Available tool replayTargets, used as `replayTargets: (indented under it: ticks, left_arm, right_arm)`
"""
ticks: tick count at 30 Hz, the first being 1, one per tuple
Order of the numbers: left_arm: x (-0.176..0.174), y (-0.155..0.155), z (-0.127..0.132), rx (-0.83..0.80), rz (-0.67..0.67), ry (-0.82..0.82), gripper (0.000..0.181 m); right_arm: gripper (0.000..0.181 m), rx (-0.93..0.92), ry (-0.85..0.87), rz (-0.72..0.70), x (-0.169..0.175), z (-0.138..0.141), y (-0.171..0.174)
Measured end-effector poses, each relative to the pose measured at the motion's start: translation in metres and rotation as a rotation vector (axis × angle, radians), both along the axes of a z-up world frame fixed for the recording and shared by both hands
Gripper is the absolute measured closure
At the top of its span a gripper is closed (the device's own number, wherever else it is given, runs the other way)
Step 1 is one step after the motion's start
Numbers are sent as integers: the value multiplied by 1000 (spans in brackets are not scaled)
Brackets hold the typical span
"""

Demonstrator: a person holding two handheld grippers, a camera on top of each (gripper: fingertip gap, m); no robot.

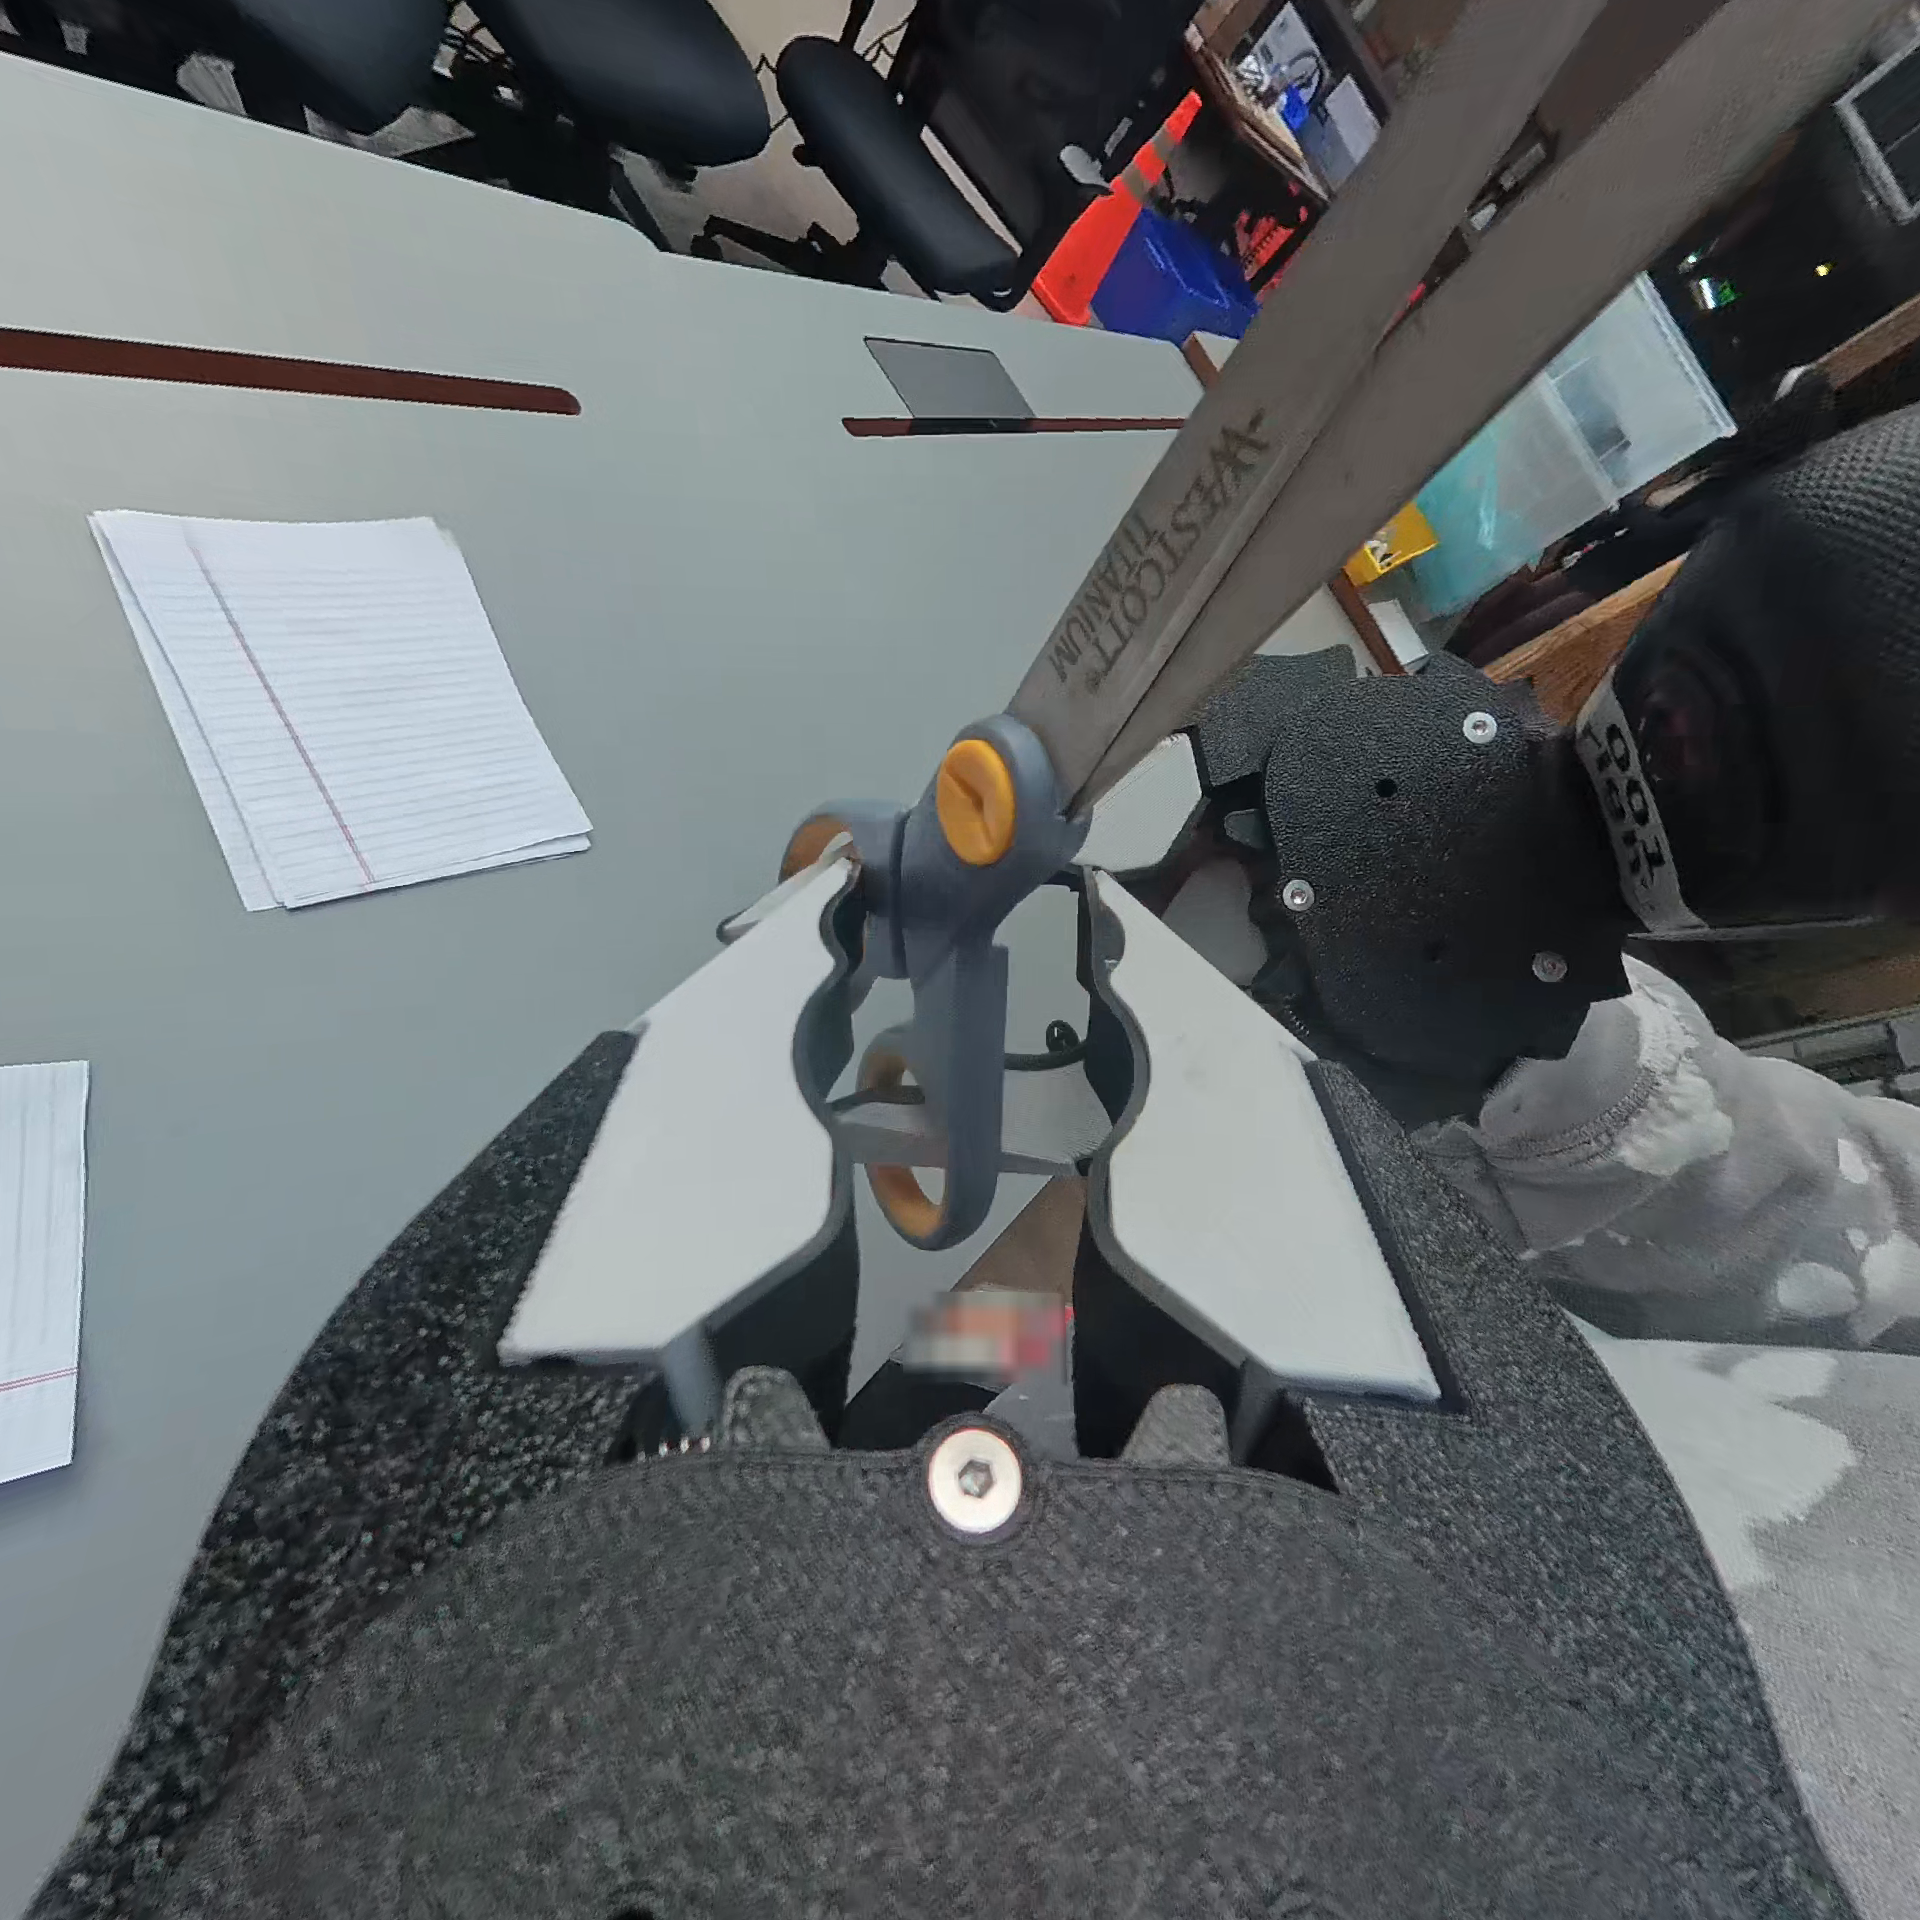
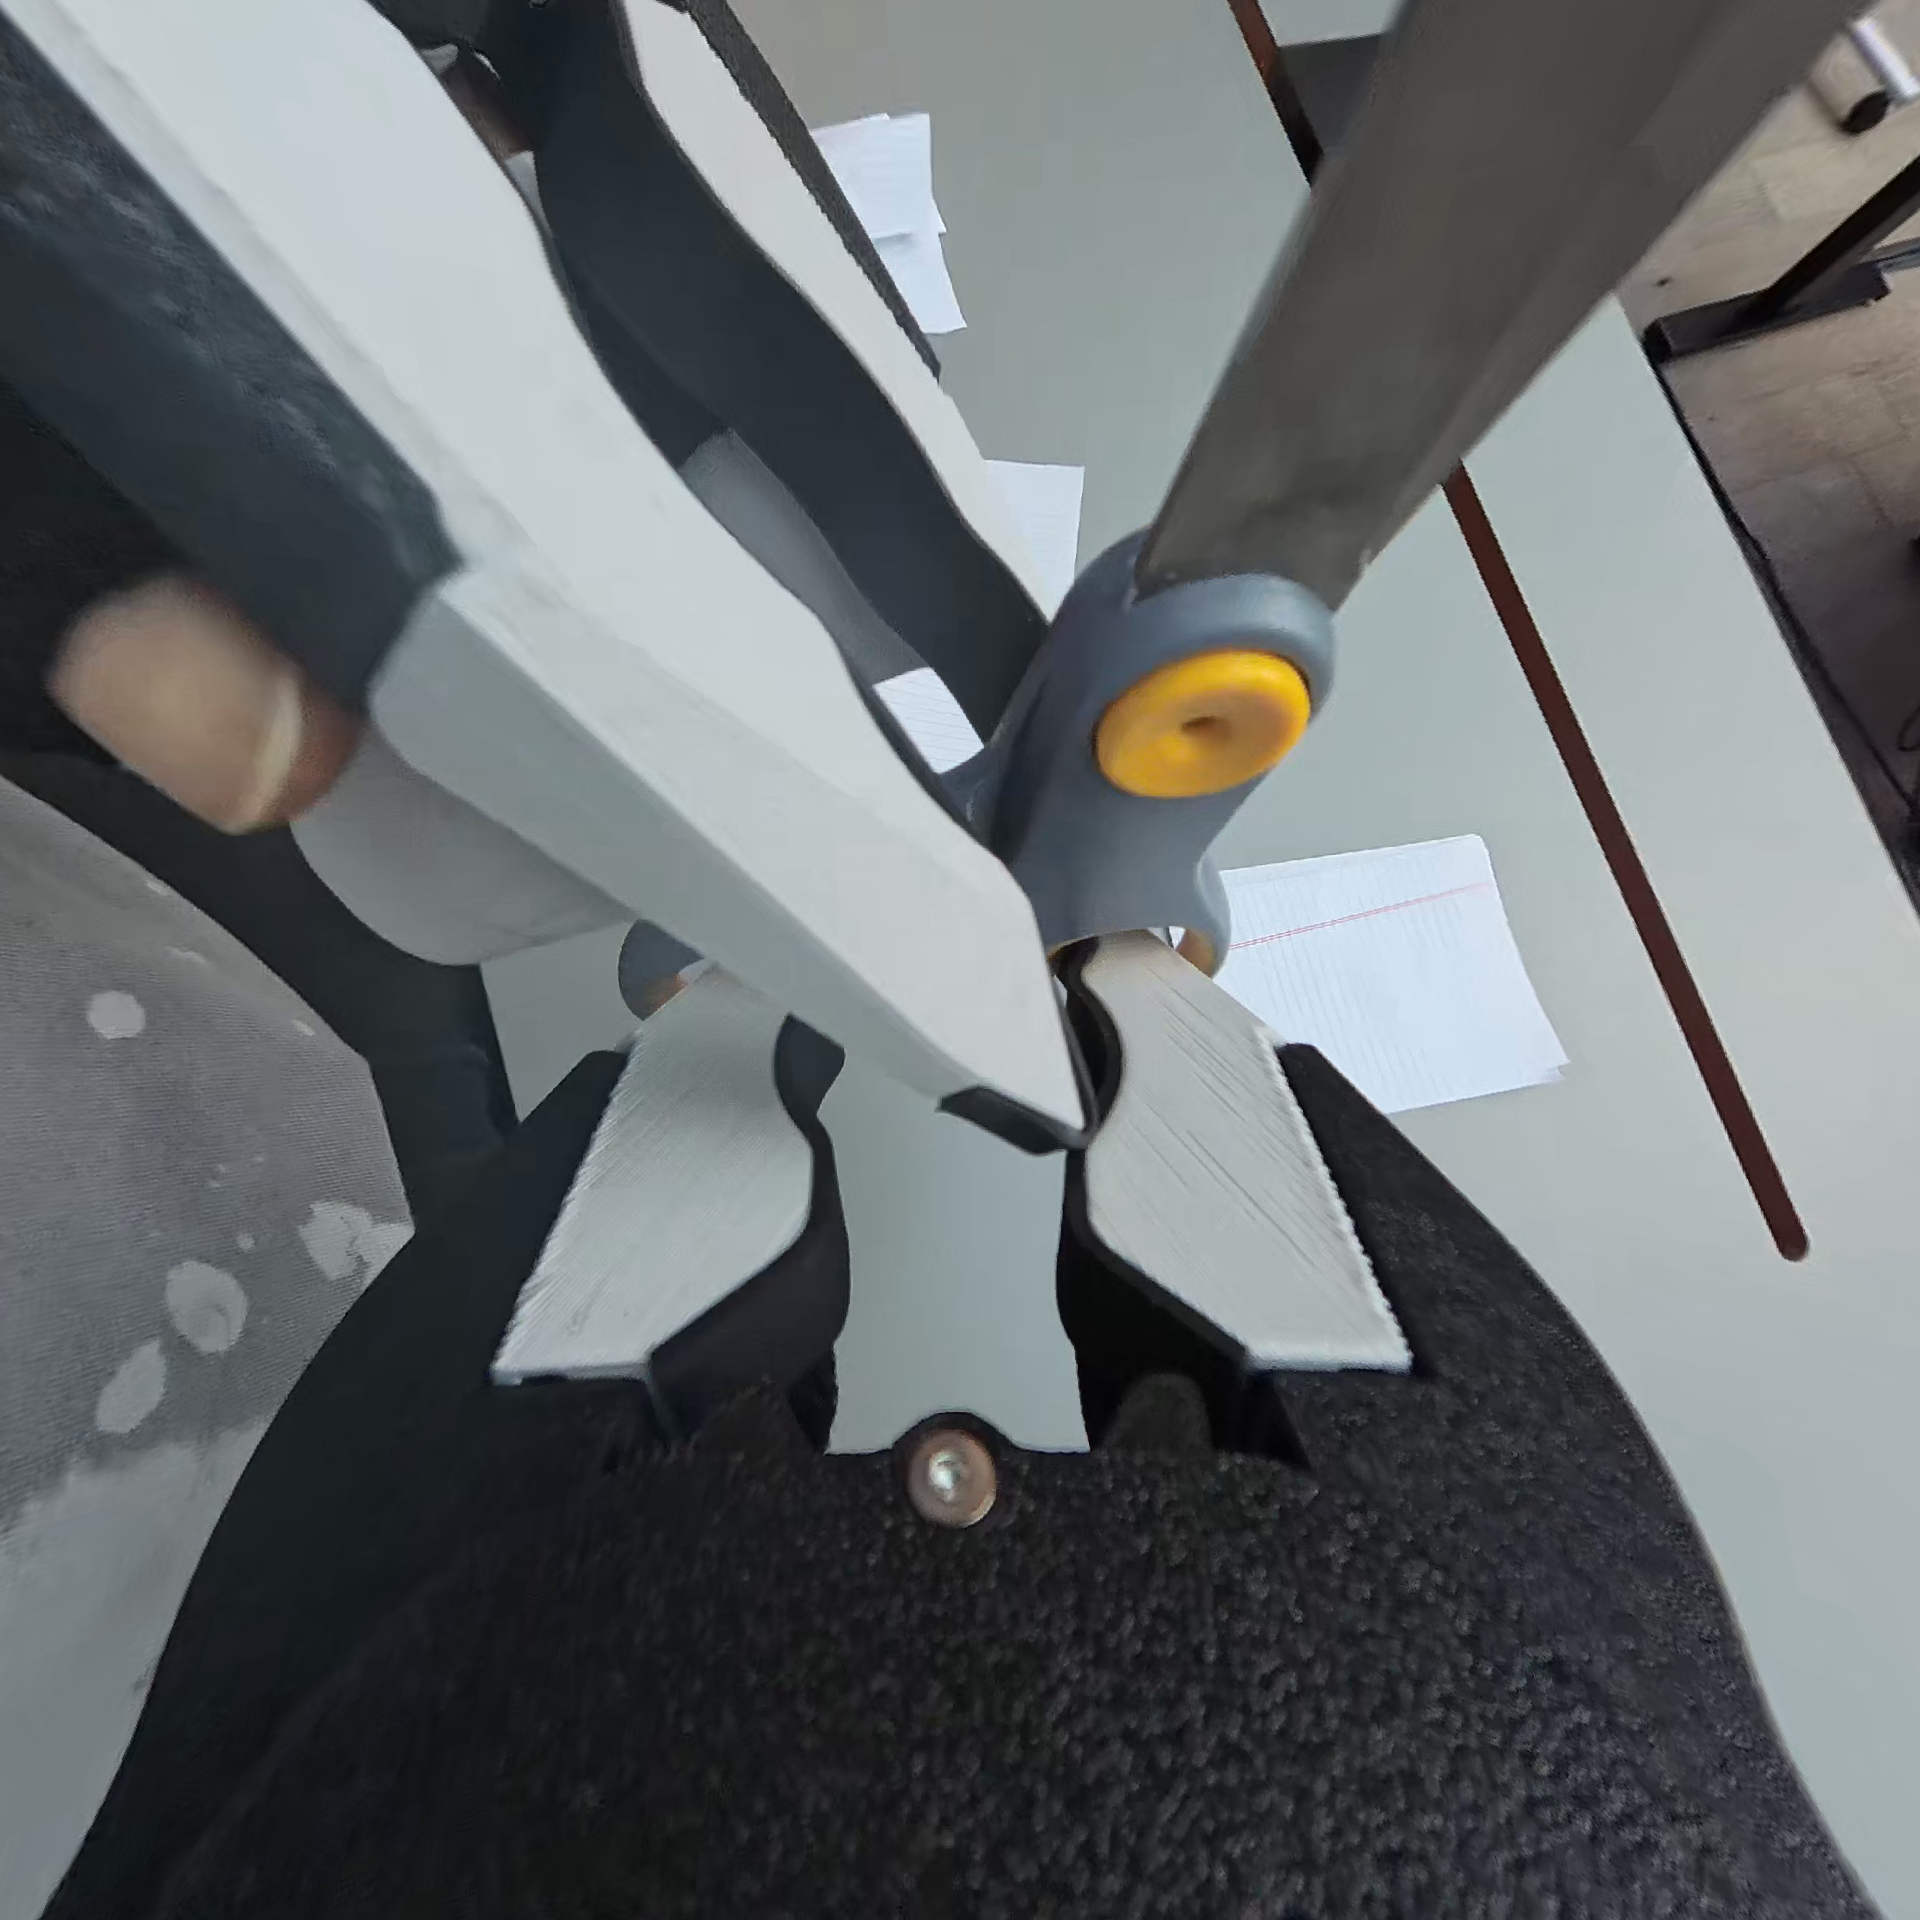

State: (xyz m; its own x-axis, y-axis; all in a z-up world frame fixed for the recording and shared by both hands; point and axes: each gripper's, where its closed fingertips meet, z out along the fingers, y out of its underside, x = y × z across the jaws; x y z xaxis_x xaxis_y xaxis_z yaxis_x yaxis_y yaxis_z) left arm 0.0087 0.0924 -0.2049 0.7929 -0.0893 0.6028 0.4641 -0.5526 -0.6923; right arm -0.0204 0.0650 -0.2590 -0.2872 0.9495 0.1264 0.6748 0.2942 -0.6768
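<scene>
Far left on the grey bench (image 1: 675, 582), at about 9 o'clock from the left tool (image 1: 956, 883), lies a stack of lined paper (image 1: 343, 707). A single lined sheet (image 1: 36, 1257) sits at the frame's edge. The left tool is spread, and its fingers stand either side of the grey handles of the scissors (image 1: 1174, 540), which are in the air above the bench. Whether the pads press on them cannot be told. The blades run up toward 1 o'clock, slightly parted above the orange pivot. The right tool (image 2: 920, 966) is spread too. One fingertip seems to sit in a handle loop and the other at the second loop. A gloved hand (image 1: 1787, 675) holds it at 3 o'clock. Black office chairs (image 1: 623, 94) and a blue bin (image 1: 1174, 275) stand beyond the bench's far edge.
</scene>
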Motion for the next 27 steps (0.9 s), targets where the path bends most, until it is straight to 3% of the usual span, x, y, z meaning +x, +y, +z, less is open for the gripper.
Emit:
replayTargets:
  ticks: [3, 6, 10, 13, 18, 21, 24, 27]
  left_arm:
    - [-22, -12, -5, -2, 75, -56, 167]
    - [-40, -28, 0, 16, 98, -297, 166]
    - [-57, -47, -8, -15, 141, -561, 166]
    - [-63, -57, -21, -60, 163, -474, 164]
    - [-82, -64, -22, -59, 177, -514, 162]
    - [-96, -68, -19, -44, 140, -458, 163]
    - [-101, -70, -4, 27, 73, -332, 156]
    - [-114, -76, 23, 154, 32, -404, 145]
  right_arm:
    - [147, 15, 29, -38, -15, 5, -13]
    - [146, 58, 91, -63, -31, 13, -24]
    - [140, 125, 38, -108, -47, -1, -42]
    - [140, 160, -40, -149, -56, -22, -49]
    - [141, 207, 10, -168, -80, -22, -52]
    - [160, 163, 133, -163, -97, -13, -53]
    - [162, 149, 247, -157, -106, 1, -54]
    - [162, 85, 287, -227, -100, 9, -45]
